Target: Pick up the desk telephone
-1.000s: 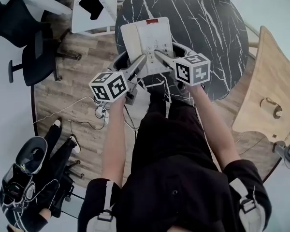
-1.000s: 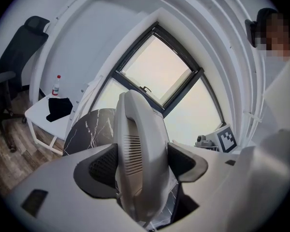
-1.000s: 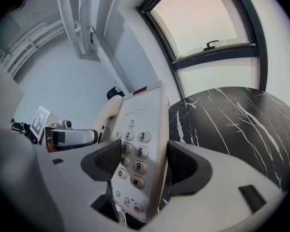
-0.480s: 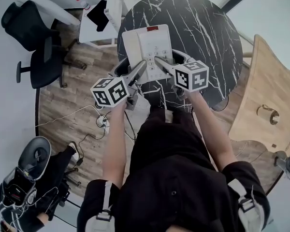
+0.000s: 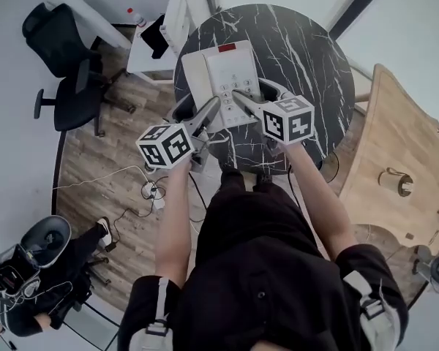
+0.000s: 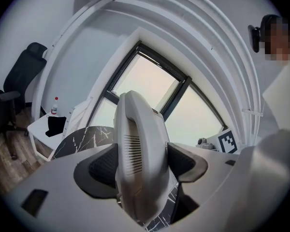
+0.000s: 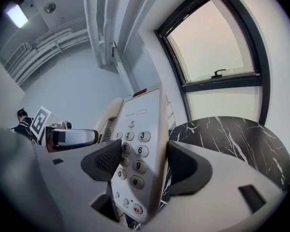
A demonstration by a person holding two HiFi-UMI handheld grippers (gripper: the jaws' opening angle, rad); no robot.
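Over marble table (image 5: 307, 57) | left gripper (image 6: 142, 164), right gripper (image 7: 144, 166) clamped wide on desk telephone (image 5: 230, 79)

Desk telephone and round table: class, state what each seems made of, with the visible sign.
Desk telephone: likely moulded plastic, matt off-white; smooth rounded shell, slotted vents.
Round table: top looks like black marble or marble-look laminate; white veining, faint sheen.
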